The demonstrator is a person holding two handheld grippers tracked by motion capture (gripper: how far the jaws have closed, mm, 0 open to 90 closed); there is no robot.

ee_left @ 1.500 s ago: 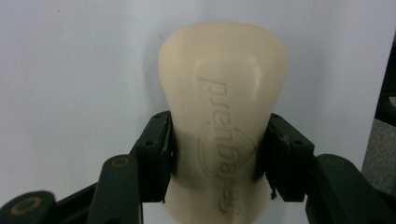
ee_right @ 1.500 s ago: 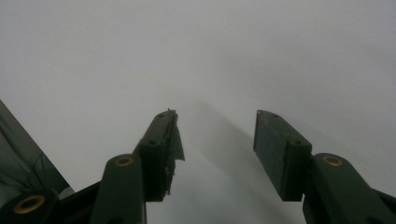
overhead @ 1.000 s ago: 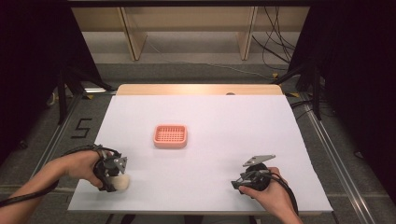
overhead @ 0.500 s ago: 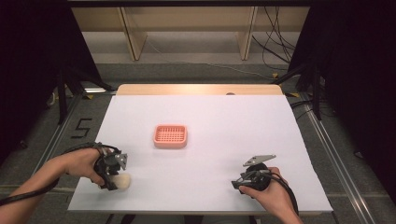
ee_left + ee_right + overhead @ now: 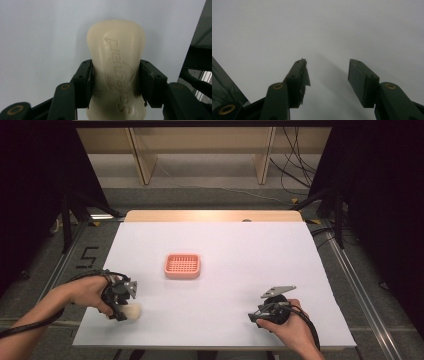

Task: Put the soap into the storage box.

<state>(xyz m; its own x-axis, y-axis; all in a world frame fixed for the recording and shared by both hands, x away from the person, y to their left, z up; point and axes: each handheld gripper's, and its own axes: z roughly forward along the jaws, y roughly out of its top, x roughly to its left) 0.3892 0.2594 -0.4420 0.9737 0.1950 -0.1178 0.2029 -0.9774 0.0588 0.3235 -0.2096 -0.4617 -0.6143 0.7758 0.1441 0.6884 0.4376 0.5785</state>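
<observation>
**Soap bar clamped at the worktop's near left corner**

The cream soap bar (image 5: 116, 67) sits between the pads of the left hand-held gripper (image 5: 116, 83), which press on both its sides; its lower end is cut off by the frame edge. Embossed lettering runs along it, too soft to read with certainty. From above, the left hand-held gripper (image 5: 120, 300) covers most of the bar. The pink basket (image 5: 182, 265) lies well apart, mid-worktop (image 5: 250, 250). The right hand-held gripper (image 5: 328, 82) stands wide, holding nothing.

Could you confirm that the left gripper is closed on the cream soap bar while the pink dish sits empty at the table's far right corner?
Not quite: the pink dish sits near the table's middle, as the high view shows. The left gripper does clamp the soap bar, and the dish is empty.
</observation>
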